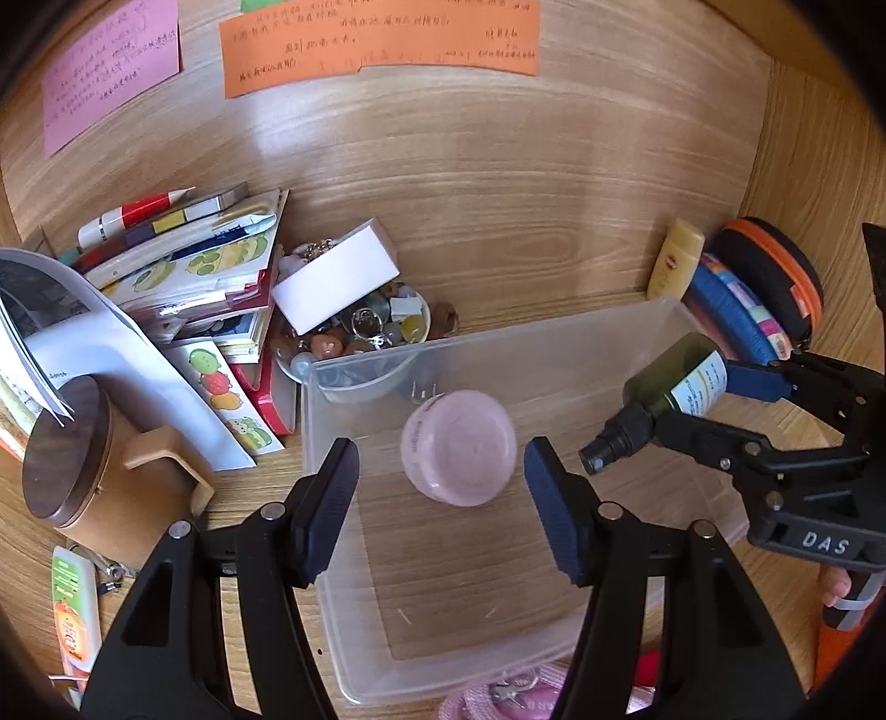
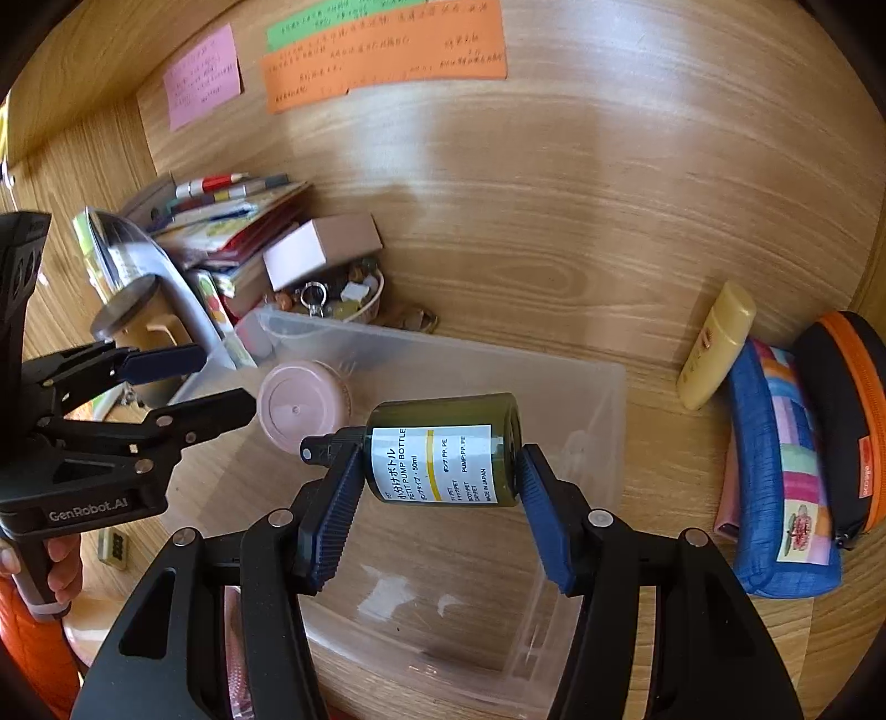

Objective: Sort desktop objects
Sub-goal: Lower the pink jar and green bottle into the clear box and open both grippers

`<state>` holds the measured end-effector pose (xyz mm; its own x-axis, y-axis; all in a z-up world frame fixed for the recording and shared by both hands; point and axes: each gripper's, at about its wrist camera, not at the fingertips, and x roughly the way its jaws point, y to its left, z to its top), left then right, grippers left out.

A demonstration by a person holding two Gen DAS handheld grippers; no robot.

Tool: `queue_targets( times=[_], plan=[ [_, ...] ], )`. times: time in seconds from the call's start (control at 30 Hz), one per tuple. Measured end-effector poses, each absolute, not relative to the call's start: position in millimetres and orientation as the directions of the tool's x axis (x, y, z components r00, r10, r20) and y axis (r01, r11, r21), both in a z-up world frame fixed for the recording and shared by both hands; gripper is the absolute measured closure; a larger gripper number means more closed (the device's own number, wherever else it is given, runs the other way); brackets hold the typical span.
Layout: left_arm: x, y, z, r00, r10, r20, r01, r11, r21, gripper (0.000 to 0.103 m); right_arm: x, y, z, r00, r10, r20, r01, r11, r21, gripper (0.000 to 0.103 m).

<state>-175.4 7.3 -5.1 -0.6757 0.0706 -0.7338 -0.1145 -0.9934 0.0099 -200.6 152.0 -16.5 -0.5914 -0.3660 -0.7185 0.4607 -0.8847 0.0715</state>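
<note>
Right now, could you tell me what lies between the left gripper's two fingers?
In the left wrist view, the pink jar lies in the clear bin, between the open left gripper's fingers; neither touches it.

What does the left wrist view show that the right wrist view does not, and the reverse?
Only the left wrist view: an orange tube at the lower left, and the open left tongs from behind, above the pink jar.

Only the right wrist view: the printed label of the green bottle, facing the camera, and the whole blue pouch.

Both: the clear bin, jar, bottle shut in the right tongs, yellow tube, orange note.
</note>
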Motion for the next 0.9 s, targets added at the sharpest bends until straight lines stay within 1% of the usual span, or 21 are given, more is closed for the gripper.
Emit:
queue_targets(
  times=[0.27, 0.37, 0.47, 0.57, 0.63, 0.77, 0.8, 0.83, 0.9],
  plan=[
    [-179, 8, -16, -0.654, 0.074, -0.753, -0.119, -0.993, 0.005, 0.040, -202, 141, -30, -0.578, -0.318, -0.752, 0.474, -0.881, 0.008, 0.050],
    [-179, 10, -18, -0.650, 0.071, -0.756, -0.121, -0.993, 0.011, 0.036, -203, 139, -30, -0.580, -0.311, -0.753, 0.478, -0.878, -0.006, 0.050],
    [-177, 10, -16, -0.660, 0.071, -0.748, -0.120, -0.993, 0.011, 0.029, -204, 138, -30, -0.584, -0.306, -0.752, 0.478, -0.878, -0.014, 0.050],
    [-176, 9, -13, -0.669, 0.075, -0.740, -0.123, -0.992, 0.010, 0.027, -204, 137, -26, -0.591, -0.310, -0.744, 0.479, -0.878, -0.015, 0.049],
    [-175, 9, -11, -0.673, 0.076, -0.736, -0.123, -0.992, 0.010, 0.023, -203, 139, -22, -0.602, -0.316, -0.733, 0.476, -0.879, -0.013, 0.042],
    [-170, 9, -3, -0.692, 0.076, -0.718, -0.123, -0.992, 0.013, 0.015, -197, 140, -10, -0.634, -0.316, -0.705, 0.468, -0.884, -0.025, 0.040],
    [-169, 9, 0, -0.696, 0.076, -0.714, -0.123, -0.992, 0.014, 0.013, -195, 140, -7, -0.641, -0.317, -0.699, 0.467, -0.884, -0.027, 0.037],
    [-166, 9, 3, -0.700, 0.077, -0.710, -0.124, -0.992, 0.015, 0.011, -192, 141, -3, -0.651, -0.318, -0.689, 0.464, -0.885, -0.031, 0.030],
    [-160, 9, 10, -0.711, 0.076, -0.699, -0.125, -0.992, 0.019, 0.010, -186, 143, 7, -0.680, -0.313, -0.663, 0.453, -0.890, -0.045, 0.022]
  ],
)
